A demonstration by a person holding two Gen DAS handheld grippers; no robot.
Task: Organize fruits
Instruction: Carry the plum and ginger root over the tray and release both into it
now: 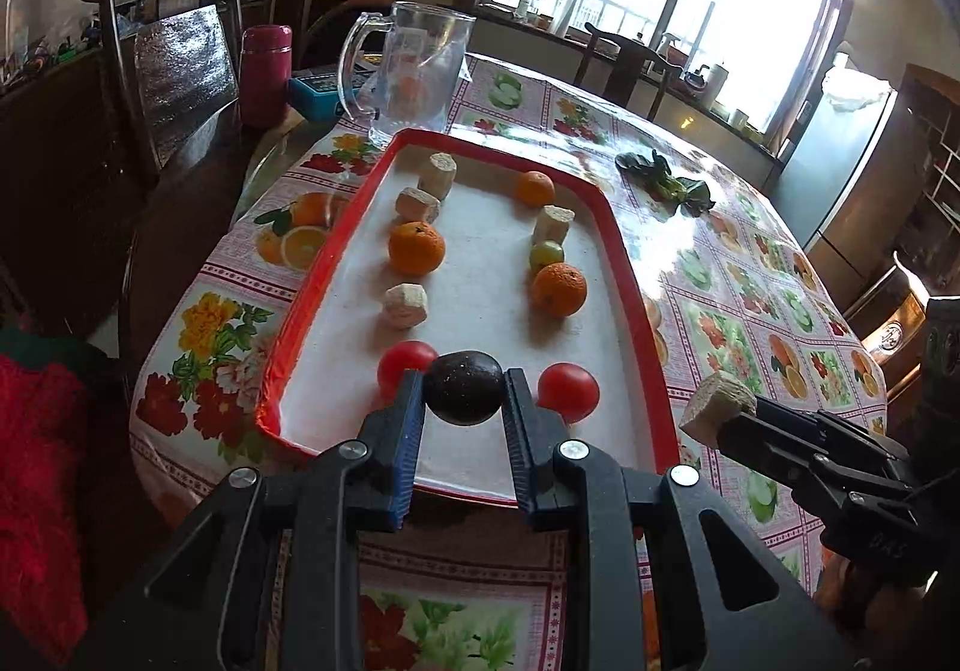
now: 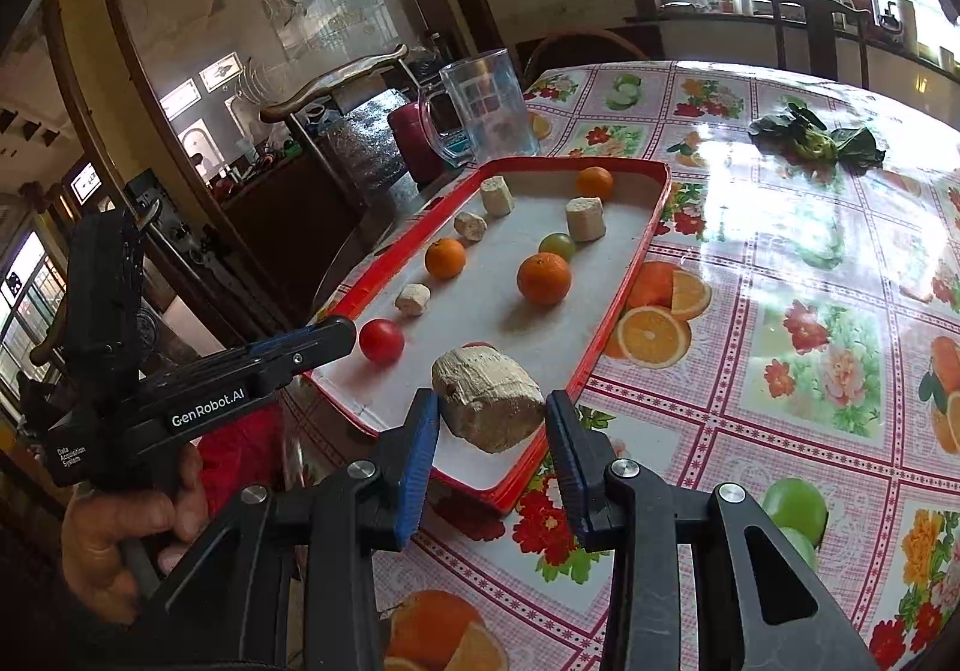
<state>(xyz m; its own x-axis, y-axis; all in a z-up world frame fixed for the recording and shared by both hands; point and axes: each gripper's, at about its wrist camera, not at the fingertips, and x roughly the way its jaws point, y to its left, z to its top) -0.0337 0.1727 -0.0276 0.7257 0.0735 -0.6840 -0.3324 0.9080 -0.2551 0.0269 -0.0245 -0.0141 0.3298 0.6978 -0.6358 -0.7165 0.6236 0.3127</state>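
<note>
Left tool [image 1: 463,389] was clamped on a dark round fruit [image 1: 463,386], both blue pads pressed to its sides, held over the near end of the red-rimmed tray [image 1: 336,257]. Right tool [image 2: 491,412] was clamped on a pale beige chunk [image 2: 487,398], held at the tray's near right rim; from the left wrist view the same chunk [image 1: 717,407] sat off the tray's right edge, over the table [image 2: 780,281]. A hand [image 2: 120,533] gripped the left tool's handle. On the tray, nearest: two red tomatoes [image 1: 407,368] [image 1: 569,391], one each side of the dark fruit in the left wrist view. Next, a beige chunk [image 1: 405,305] on the left and an orange [image 1: 558,288] on the right. Further back: a larger orange [image 1: 416,247] on the left, a green fruit [image 1: 546,254] just behind the right orange. Then more beige chunks [image 1: 417,204] [image 1: 437,174] [image 1: 553,224], and a small orange [image 1: 535,188] at the far right. Beyond the tray, a clear glass mug [image 1: 414,71] stood at its far end; a magenta flask [image 1: 265,74] sat to the left of the mug. Dark green leaves [image 1: 666,182] lay on the table, well right of the tray.
</note>
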